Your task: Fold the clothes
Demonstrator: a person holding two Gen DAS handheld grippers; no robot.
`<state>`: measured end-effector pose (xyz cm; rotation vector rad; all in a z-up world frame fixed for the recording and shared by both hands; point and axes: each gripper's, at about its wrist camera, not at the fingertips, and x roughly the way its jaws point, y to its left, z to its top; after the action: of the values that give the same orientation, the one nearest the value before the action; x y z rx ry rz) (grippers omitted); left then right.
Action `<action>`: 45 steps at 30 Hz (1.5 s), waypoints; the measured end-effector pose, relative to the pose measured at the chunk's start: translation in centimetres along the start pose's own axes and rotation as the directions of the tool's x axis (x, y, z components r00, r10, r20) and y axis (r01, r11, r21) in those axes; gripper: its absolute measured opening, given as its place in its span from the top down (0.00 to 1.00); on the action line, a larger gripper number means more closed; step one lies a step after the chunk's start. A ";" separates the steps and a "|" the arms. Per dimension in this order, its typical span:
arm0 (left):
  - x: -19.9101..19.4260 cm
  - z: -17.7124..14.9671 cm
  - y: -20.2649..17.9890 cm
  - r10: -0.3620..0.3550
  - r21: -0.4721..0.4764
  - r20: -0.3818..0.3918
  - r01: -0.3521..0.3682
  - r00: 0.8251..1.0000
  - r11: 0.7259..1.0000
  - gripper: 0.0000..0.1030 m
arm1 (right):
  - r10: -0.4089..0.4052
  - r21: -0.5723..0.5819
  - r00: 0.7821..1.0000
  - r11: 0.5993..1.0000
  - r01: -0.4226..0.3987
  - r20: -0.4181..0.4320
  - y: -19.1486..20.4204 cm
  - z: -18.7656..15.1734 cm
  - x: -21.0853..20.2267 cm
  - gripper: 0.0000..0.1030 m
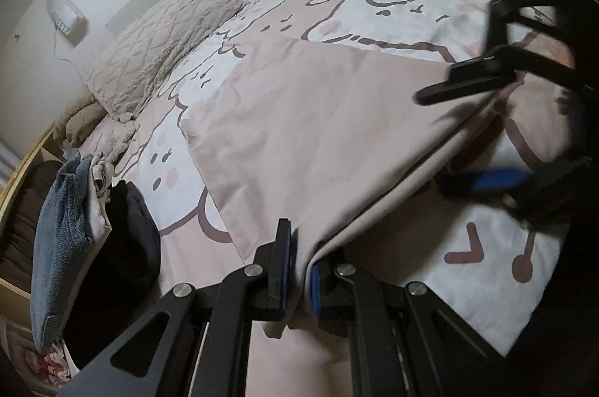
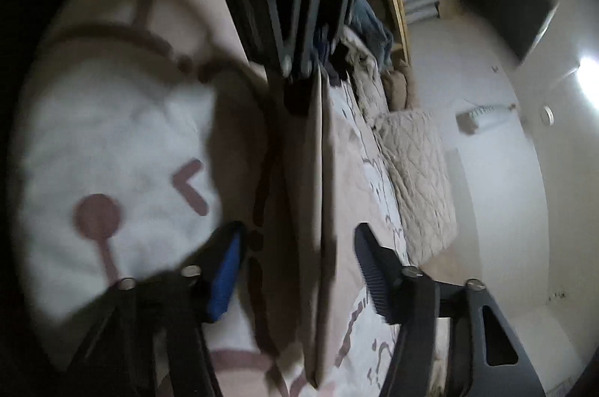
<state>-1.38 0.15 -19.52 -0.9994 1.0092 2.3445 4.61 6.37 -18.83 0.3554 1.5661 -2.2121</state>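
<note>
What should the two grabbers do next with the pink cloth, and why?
Probably close the right gripper on the pink cloth. The left gripper already pinches one edge, lifted off the bed cover, while the right one's jaws stand open around the edge, not gripping.

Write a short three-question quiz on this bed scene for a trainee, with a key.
1. True or false: the left gripper is shut on the pink cloth.
2. The right gripper is: A open, B shut.
3. What lies on the pile of clothes at the bed's left edge?

Key: 1 true; 2 A, its fingers stand apart on either side of the cloth's edge; 3 folded jeans.
</note>
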 end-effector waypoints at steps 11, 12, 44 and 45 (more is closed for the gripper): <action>0.7 -2.6 -4.1 0.226 0.244 0.045 -0.230 0.973 0.942 0.90 | -0.174 -0.111 0.981 0.980 0.163 -0.092 -1.0 -5.2 1.6 0.68; 1.0 -3.2 -5.0 0.253 0.304 0.055 -0.258 0.966 0.917 0.90 | -0.186 -0.137 0.980 0.975 0.175 -0.075 -0.7 -5.4 1.3 0.68; -13.5 12.7 29.5 0.545 -0.268 0.124 -0.501 0.829 0.823 0.95 | -0.500 -0.306 0.836 0.779 0.548 0.225 -30.6 13.3 2.9 0.96; -14.1 13.1 31.3 0.560 -0.290 0.122 -0.510 0.819 0.809 0.95 | -0.515 -0.288 0.826 0.775 0.563 0.230 -32.4 15.0 3.2 0.96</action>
<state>-16.46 -11.87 11.80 -0.5710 1.0396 3.0308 -12.87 0.99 12.03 -0.4061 2.1287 -2.2077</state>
